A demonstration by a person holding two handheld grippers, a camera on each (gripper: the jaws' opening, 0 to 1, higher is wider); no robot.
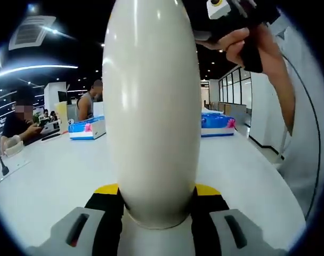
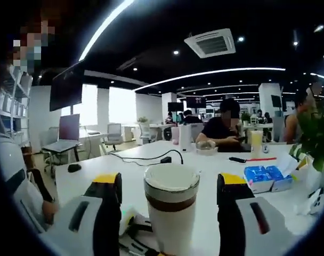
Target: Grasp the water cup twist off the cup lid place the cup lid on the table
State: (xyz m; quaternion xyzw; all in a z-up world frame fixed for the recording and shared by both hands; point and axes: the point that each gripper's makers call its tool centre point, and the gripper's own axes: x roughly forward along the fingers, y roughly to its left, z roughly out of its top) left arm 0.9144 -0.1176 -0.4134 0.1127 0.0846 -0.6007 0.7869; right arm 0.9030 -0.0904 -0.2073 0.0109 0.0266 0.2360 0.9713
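The left gripper (image 1: 154, 213) is clamping the white water cup (image 1: 151, 106) at frame centre, while the right gripper (image 2: 170, 200) is standing spread around the cup lid (image 2: 171, 177), needing a square, level closure before twisting.

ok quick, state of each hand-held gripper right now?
Left hand-held gripper: shut on the water cup, gripping its body.
Right hand-held gripper: open, jaws either side of the cup lid, not touching.
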